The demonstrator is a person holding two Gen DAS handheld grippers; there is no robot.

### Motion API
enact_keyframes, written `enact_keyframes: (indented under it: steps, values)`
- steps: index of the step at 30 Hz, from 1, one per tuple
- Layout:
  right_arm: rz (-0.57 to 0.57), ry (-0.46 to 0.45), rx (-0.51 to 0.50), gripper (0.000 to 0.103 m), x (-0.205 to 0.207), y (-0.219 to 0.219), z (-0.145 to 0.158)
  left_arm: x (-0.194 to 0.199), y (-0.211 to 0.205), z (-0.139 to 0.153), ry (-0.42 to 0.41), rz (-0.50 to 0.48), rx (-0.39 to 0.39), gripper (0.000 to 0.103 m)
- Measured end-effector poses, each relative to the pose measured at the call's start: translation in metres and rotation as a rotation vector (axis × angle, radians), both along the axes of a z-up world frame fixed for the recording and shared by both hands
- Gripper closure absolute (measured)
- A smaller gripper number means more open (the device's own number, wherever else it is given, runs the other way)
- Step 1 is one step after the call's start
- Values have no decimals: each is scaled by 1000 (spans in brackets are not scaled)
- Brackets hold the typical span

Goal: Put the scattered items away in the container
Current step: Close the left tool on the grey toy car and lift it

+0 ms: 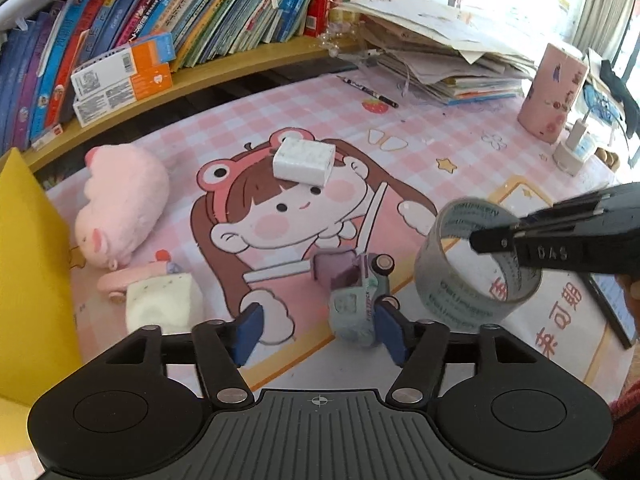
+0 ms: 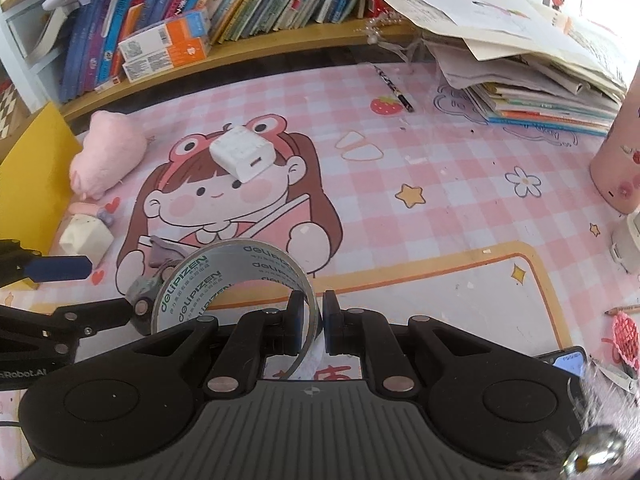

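My right gripper [image 2: 313, 322] is shut on the wall of a clear tape roll [image 2: 236, 276] and holds it over the pink mat; the roll also shows in the left wrist view [image 1: 472, 264]. My left gripper [image 1: 318, 330] is open, with a small toy car [image 1: 358, 296] just beyond its right finger. A white charger block [image 1: 304, 159] lies on the mat's middle. A pink plush [image 1: 120, 204], a white squishy house [image 1: 162, 304] and a small pink toy [image 1: 120, 280] lie at the left beside the yellow container [image 1: 28, 264].
A bookshelf with books and orange boxes [image 1: 124, 76] runs along the back. A paper stack [image 1: 440, 52], a pencil [image 1: 370, 90], a pink cup [image 1: 554, 92] and a white plug [image 1: 574, 148] are at the right. A phone [image 2: 570, 362] lies near my right gripper.
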State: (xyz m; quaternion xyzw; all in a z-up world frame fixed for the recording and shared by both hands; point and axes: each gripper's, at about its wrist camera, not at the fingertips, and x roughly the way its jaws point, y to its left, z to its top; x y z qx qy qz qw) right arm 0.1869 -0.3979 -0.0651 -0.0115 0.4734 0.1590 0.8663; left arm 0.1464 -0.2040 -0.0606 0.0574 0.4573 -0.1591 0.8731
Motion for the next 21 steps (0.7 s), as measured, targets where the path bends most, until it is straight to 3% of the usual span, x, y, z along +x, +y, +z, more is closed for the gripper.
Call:
enact_keyframes:
  steps: [21]
  values:
    - [-55,50,10,93,18,-16,-15,19,-29,-6,12,-97,-53,35]
